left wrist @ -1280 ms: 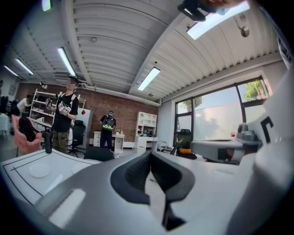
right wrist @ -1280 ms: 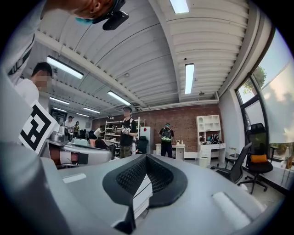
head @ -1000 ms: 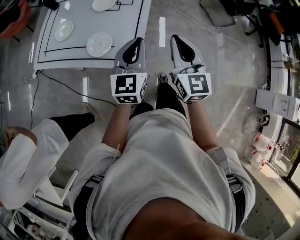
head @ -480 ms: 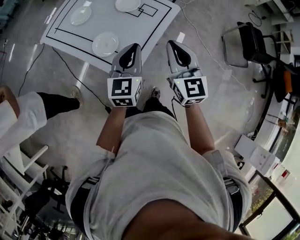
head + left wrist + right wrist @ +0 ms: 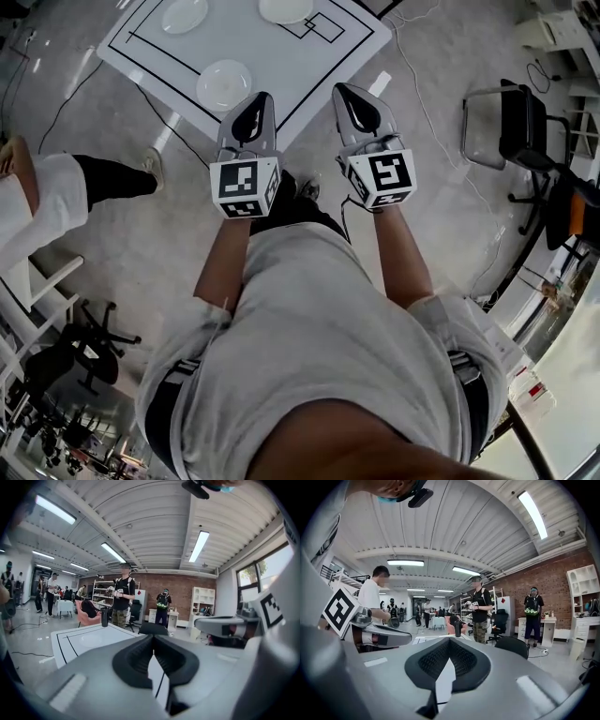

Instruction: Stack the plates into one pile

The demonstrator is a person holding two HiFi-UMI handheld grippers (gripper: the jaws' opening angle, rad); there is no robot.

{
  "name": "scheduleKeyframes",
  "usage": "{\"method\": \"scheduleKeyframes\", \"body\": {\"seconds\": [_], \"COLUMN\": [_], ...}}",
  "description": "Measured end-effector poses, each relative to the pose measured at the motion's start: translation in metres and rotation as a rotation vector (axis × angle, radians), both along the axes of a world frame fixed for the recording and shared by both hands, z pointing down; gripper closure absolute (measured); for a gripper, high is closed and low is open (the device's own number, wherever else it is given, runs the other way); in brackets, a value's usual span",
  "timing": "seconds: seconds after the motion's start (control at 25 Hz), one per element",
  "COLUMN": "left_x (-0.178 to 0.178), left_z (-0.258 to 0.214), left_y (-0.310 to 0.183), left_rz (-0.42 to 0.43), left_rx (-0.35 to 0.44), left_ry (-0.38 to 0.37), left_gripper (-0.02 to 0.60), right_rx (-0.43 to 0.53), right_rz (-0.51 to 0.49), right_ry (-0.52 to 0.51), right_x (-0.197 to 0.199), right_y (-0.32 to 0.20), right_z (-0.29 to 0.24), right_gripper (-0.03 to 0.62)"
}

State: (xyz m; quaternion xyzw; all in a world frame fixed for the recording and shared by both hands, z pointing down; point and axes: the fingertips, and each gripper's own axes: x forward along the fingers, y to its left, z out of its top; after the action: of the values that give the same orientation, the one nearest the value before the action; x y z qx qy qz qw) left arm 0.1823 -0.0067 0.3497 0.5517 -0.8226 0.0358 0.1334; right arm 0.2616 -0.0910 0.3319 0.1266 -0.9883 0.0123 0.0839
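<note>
Three white plates lie apart on a white table (image 5: 309, 66) marked with black lines: one near the front edge (image 5: 224, 84), one at the back left (image 5: 185, 14), one at the back middle (image 5: 285, 8). My left gripper (image 5: 263, 97) is shut and empty, held in the air just short of the table's near edge, to the right of the near plate. My right gripper (image 5: 339, 89) is shut and empty too, beside the left one, tip over the table's edge. In the left gripper view the table (image 5: 89, 639) lies ahead of the closed tip (image 5: 153, 637); the right gripper's tip (image 5: 449, 639) also meets.
A person in white (image 5: 37, 202) stands at the left. Cables (image 5: 89, 80) run over the floor left of the table. Office chairs stand at the right (image 5: 502, 127) and lower left (image 5: 80, 347). Several people (image 5: 123, 599) stand beyond the table.
The table and plates have come closer and swung toward the middle of the head view. Both grippers stayed shut, side by side, and now reach the table's near edge.
</note>
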Motion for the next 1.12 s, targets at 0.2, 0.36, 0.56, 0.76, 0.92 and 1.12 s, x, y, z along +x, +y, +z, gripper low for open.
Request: {"method": "scheduleKeyframes", "body": {"seconds": [0.2, 0.36, 0.56, 0.76, 0.92, 1.12], "left_x": [-0.039, -0.065, -0.092, -0.111, -0.138, -0.156], "left_z": [0.024, 0.028, 0.033, 0.037, 0.050, 0.065], "left_y": [-0.013, -0.029, -0.038, -0.042, -0.052, -0.068], "left_rz": [-0.009, 0.010, 0.020, -0.008, -0.043, -0.117], "left_rx": [-0.014, 0.001, 0.019, 0.017, -0.009, -0.039], "left_ry": [0.044, 0.072, 0.106, 0.131, 0.154, 0.167], "left_gripper": [0.578, 0.578, 0.578, 0.578, 0.578, 0.578], "right_rx": [0.009, 0.020, 0.024, 0.037, 0.035, 0.015], "right_rz": [-0.021, -0.047, -0.064, -0.099, -0.148, -0.231], "right_ry": [0.050, 0.099, 0.126, 0.163, 0.188, 0.219], "right_x": [-0.042, -0.076, -0.112, -0.133, -0.163, -0.188], "right_y": [-0.012, -0.016, -0.022, -0.030, -0.047, -0.072], "right_z": [0.019, 0.028, 0.031, 0.036, 0.048, 0.069], "right_gripper": [0.594, 0.594, 0.593, 0.593, 0.592, 0.592]}}
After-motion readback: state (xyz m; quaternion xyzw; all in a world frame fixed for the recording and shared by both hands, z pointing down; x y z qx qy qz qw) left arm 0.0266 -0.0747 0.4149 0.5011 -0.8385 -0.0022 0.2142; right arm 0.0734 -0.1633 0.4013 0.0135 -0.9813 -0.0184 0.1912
